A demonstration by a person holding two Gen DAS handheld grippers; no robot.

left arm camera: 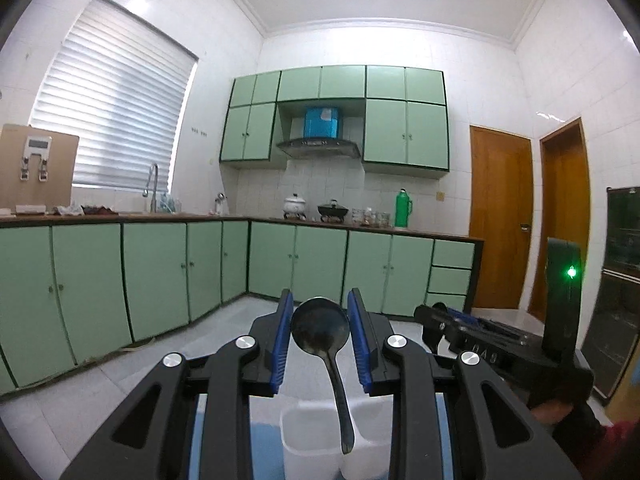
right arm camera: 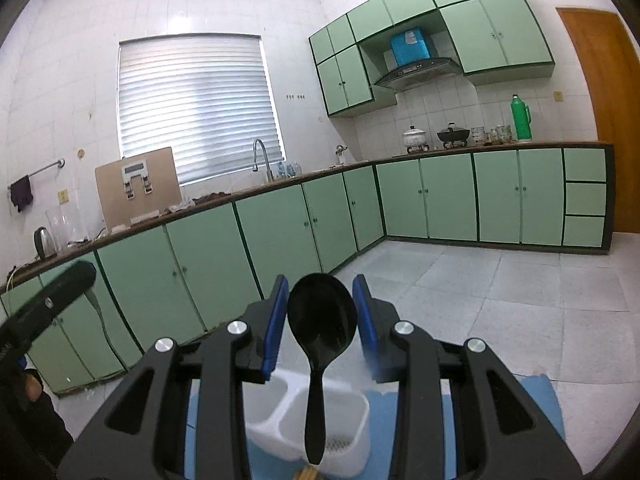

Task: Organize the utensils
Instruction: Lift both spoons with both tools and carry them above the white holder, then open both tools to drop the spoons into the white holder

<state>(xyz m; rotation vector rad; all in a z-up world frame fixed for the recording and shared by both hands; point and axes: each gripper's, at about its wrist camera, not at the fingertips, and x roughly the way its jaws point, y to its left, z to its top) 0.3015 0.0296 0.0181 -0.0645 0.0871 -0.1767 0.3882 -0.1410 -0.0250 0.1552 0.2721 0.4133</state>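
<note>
Both grippers hold spoons above the caddy.
Left gripper (left arm camera: 320, 316) clamps a dark ladle (left arm camera: 320, 330) by its bowl; right gripper (right arm camera: 322, 310) clamps a black spoon (right arm camera: 322, 316) likewise, handles hanging over the white caddy (right arm camera: 352, 420) on the blue mat (right arm camera: 532, 396).

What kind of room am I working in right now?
A home kitchen, most likely: green cabinets run under an L-shaped counter, with a sink faucet by the window and a range hood above two pots.
</note>
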